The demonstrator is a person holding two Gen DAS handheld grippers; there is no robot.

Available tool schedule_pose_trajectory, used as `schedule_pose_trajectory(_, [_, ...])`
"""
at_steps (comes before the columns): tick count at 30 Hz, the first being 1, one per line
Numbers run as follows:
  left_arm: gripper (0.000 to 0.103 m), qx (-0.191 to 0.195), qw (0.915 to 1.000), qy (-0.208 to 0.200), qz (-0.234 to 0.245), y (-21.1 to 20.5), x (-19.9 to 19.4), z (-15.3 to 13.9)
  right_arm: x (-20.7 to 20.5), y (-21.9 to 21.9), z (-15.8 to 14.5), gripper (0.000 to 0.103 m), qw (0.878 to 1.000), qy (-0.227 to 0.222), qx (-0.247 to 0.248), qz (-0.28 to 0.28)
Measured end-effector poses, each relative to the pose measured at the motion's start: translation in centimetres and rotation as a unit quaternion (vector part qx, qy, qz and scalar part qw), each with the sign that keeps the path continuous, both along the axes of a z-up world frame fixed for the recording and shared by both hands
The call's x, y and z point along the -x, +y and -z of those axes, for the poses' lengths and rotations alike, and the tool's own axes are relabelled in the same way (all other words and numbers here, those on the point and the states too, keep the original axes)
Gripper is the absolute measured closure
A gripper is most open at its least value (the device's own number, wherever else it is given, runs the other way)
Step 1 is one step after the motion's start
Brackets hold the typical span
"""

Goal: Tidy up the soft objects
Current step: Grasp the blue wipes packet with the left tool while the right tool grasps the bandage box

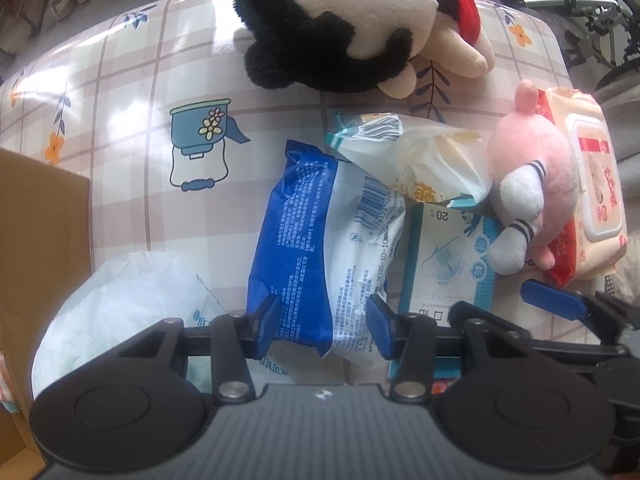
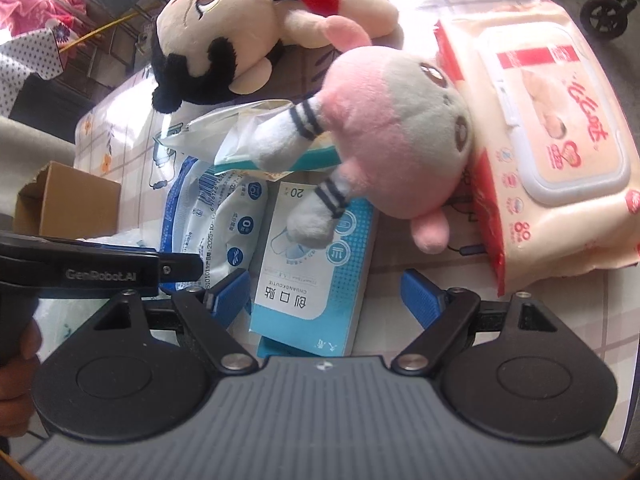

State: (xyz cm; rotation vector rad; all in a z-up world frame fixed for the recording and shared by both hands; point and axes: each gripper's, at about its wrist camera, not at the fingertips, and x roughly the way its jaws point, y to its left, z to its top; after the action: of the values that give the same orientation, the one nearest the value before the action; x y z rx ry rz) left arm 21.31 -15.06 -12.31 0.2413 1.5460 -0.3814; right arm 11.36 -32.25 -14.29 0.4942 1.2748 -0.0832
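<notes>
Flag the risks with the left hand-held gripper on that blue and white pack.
1. The left hand-held gripper straddles only the near end of the blue and white pack; the soft pack may sag or slip when lifted.
2. A crumpled wrapper overlaps the pack's far end and could be dragged along.
3. The right hand-held gripper, open over the plaster box, sits close; the two may collide.

Soft items crowded together on a surface (image 1: 120, 92).
A wipes pack (image 2: 552, 140) lies right; the pig plush (image 2: 384, 148) leans against it, over a plaster box (image 2: 316, 276). The doll (image 1: 352, 20) lies behind; a tissue packet (image 1: 316, 240) sits left of the box.
</notes>
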Motion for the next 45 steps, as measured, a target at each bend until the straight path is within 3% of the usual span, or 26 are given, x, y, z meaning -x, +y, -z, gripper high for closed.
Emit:
schedule_pose_trajectory(12, [0.047, 0.028, 0.9992, -0.014, -0.023, 1.4, -1.1, -1.4, -1.1, 3.2, 0.7, 0.021, 0.997, -0.012, 0.07, -0.028])
schedule_pose_trajectory(19, [0.029, 0.048, 0.9981, -0.023, -0.031, 1.5, -1.5, -1.9, -2.1, 4.6, 1.9, 0.021, 0.994, -0.012, 0.099, -0.042])
schedule_pose_trajectory(22, [0.025, 0.048, 0.9982, -0.023, -0.03, 1.5, -1.6, -1.8, -2.4, 5.2, 2.8, 0.024, 0.992, 0.001, 0.113, -0.049])
schedule_pose_trajectory(28, [0.021, 0.043, 0.9987, -0.021, -0.016, 1.2, -1.2, -1.3, -1.6, 4.8, 3.1, 0.025, 0.993, 0.011, 0.111, -0.049])
schedule_pose_trajectory(33, [0.013, 0.021, 0.9992, -0.027, 0.02, -0.5, -0.9, -0.3, 0.8, 3.1, 3.0, 0.025, 0.992, 0.035, 0.102, -0.058])
schedule_pose_trajectory(39, [0.01, -0.031, 0.9955, -0.041, 0.08, -3.1, -0.8, 2.1, 3.1, 0.7, 2.9, 0.025, 0.993, 0.052, 0.089, -0.065])
schedule_pose_trajectory(41, [0.012, -0.049, 0.9942, -0.039, 0.088, -3.6, -0.9, 3.0, 3.3, 0.1, 2.9, 0.025, 0.993, 0.05, 0.082, -0.063])
schedule_pose_trajectory(42, [0.018, -0.057, 0.9939, -0.035, 0.088, -3.7, -1.0, 3.3, 3.4, -0.2, 2.9, 0.025, 0.994, 0.049, 0.078, -0.061])
schedule_pose_trajectory(45, [0.024, -0.069, 0.9941, -0.032, 0.077, -4.2, -1.0, 3.6, 3.4, -0.9, 2.8, 0.025, 0.995, 0.046, 0.073, -0.058])
